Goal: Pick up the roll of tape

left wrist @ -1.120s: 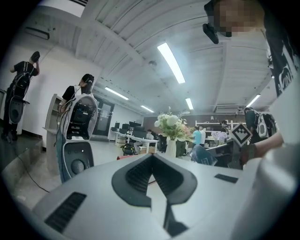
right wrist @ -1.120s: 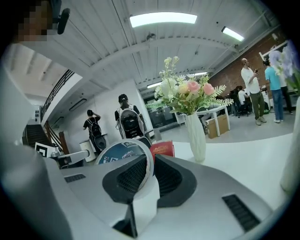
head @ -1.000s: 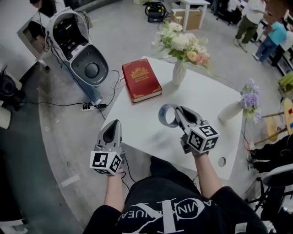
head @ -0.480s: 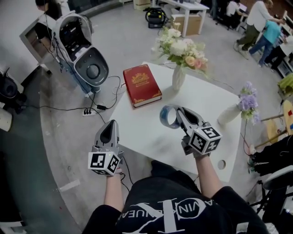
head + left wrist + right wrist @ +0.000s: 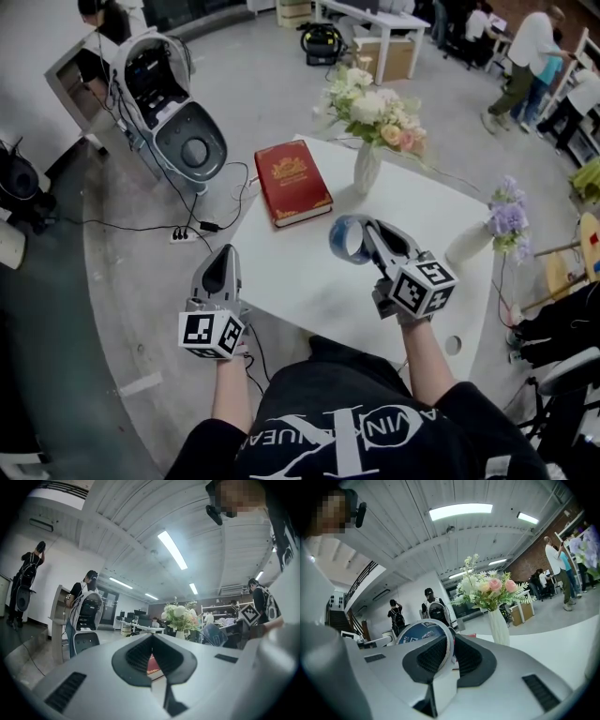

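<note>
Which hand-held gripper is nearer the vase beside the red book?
Right. Right hand-held gripper, holding the tape roll, sits just short of the vase; left hand-held gripper is at the table's left edge.

We're in a black short-sleeved T-shirt (image 5: 375,412) with big white outline lettering across the chest; forearms bare below the sleeves. Left gripper (image 5: 226,255) and right gripper (image 5: 364,229) have the same build: light grey moulded shells, broad at the hand and tapering to a narrow nose. Each carries a white cube with black square markers at the rear, the left cube (image 5: 212,333) and the right cube (image 5: 422,289). In the gripper views the jaw insides are lined with dark ribbed pads (image 5: 136,656), and the shell tops have dark rectangular slots (image 5: 539,692) either side.
</note>
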`<state>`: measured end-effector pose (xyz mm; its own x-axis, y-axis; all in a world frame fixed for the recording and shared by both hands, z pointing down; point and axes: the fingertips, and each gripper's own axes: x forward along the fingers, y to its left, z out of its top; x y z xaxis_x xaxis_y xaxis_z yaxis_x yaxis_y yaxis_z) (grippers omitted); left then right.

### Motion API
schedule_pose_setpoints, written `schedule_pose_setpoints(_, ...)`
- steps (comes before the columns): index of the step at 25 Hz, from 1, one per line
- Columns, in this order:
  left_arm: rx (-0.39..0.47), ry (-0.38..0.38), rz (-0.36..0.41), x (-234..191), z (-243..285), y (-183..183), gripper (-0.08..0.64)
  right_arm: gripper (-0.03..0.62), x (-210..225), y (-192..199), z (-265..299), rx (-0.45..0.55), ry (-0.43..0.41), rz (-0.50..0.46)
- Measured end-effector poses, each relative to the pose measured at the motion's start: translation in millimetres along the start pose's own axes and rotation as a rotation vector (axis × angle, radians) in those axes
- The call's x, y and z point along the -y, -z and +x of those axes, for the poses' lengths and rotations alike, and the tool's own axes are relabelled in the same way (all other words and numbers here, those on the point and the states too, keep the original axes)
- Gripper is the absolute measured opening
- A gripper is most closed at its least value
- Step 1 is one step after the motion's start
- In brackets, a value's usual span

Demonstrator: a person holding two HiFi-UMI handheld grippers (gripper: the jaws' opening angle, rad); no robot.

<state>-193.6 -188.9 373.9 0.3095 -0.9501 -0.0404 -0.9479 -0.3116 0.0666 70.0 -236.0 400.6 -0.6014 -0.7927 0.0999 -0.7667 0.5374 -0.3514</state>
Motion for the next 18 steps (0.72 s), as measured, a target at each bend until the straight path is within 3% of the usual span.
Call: schedule_pose_setpoints(18, 0.004, -0.034, -0.008, -8.2, -2.7, 4.4, 0.002, 0.064, 4.3, -4.1, 7.1, 0.023, -0.012, 0.010)
